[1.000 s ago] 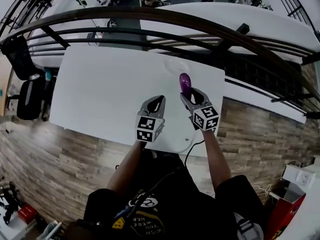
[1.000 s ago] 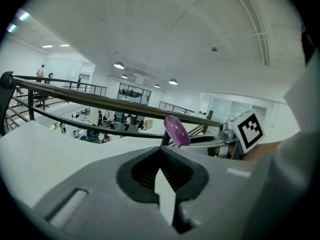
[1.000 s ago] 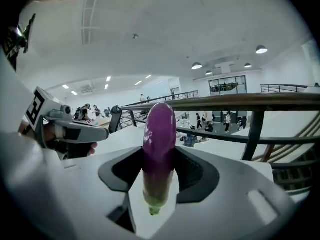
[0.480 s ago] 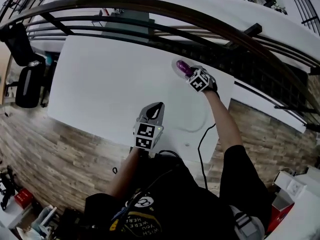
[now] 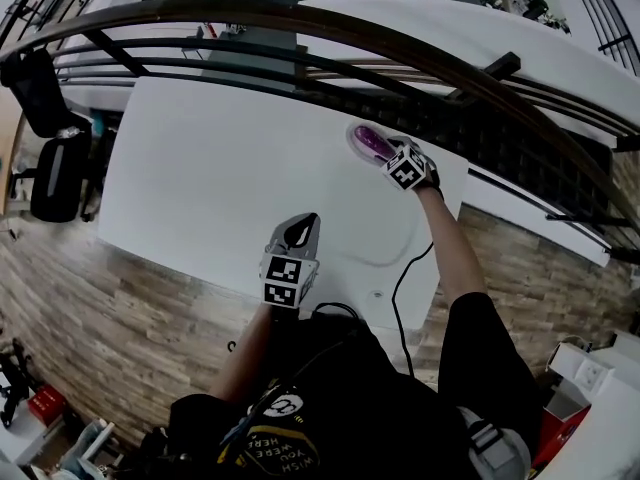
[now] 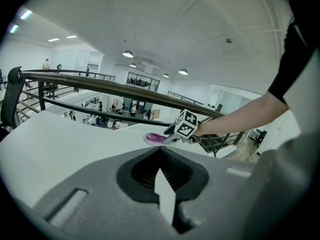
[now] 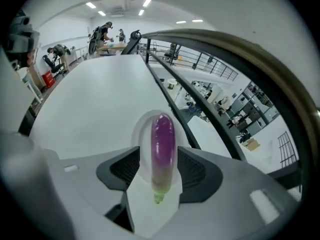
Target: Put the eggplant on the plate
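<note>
Purple eggplant [image 7: 162,149], one, on one plate [image 7: 142,134] between opening right fingers [image 7: 124,169]; left fingers [image 6: 142,170] closed.

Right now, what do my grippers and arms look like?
The left gripper and right gripper are grey, with dark ribbed pads and black-and-white marker cubes. A black cable trails from the right one, whose jaws are opening with the eggplant between them. Short black sleeves.

Left gripper's [image 6: 160,153] jaws meet, empty, above the table [image 6: 70,144]; near its far edge, the eggplant [image 6: 156,137] lies on the plate [image 6: 147,138].
</note>
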`<state>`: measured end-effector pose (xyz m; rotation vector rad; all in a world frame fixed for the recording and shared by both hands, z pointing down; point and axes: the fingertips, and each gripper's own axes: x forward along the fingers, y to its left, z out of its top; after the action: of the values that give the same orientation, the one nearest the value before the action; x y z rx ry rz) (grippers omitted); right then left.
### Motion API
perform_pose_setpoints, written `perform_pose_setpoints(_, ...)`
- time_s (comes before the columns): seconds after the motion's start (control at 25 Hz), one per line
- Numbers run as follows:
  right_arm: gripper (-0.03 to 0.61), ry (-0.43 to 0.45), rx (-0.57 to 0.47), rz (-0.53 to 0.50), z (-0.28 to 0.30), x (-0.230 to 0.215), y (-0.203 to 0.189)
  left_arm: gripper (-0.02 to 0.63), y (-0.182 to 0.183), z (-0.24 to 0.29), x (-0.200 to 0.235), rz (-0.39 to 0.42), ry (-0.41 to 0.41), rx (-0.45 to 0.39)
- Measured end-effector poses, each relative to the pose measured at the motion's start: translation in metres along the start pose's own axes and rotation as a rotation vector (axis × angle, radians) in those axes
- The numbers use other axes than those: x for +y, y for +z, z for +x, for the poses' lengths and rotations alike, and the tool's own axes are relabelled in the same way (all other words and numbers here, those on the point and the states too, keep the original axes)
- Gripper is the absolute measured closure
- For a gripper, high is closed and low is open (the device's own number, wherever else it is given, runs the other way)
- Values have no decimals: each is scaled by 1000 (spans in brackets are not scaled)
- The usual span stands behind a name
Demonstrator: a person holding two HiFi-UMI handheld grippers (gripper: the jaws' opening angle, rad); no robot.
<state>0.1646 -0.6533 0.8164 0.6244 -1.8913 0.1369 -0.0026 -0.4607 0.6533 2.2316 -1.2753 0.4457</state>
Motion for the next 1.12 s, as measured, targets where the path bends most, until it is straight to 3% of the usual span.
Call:
perform_pose_setpoints(0.16,350,-87,-185,207,-65,27,0,609,8,-17,-3,37,-46,-23)
perform_pose_setpoints(0.52,575,-321,-680,756,-274,149,13,609,48,-77,-36,135,-158,-151)
perform_pose_setpoints(0.64,577,-363,-796,922,-326,185,19,609,56,-99,-45,158,-159,-198)
perform_pose_setpoints(0.84,578,-423,-842,893,-362,218,28,609,62,-118,-52,183,-172,-249)
perform_pose_setpoints(1.12,578,-418,-840,869,-366,213,22,609,65,-127,-64,208,-174,-258)
